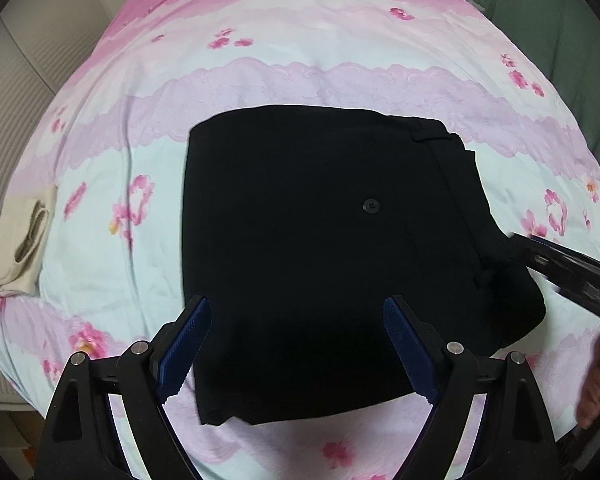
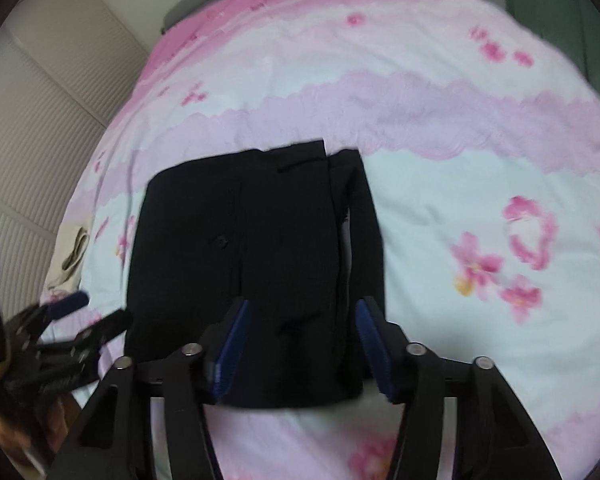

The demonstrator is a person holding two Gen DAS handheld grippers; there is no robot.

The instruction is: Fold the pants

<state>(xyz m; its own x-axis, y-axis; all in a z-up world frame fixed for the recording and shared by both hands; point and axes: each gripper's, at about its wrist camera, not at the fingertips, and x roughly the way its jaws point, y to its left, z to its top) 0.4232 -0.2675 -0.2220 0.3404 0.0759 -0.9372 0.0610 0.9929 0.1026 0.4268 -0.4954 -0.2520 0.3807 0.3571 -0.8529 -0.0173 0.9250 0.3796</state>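
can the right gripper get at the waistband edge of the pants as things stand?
Probably yes. The right gripper hangs open right over the folded pants, waistband edge between its fingers, nothing on top. The left gripper is off at the far side, clear.

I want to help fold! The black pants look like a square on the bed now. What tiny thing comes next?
Probably smooth the black pants: they already lie folded on the bedsheet, and both the left hand-held gripper and right hand-held gripper are open, holding nothing.
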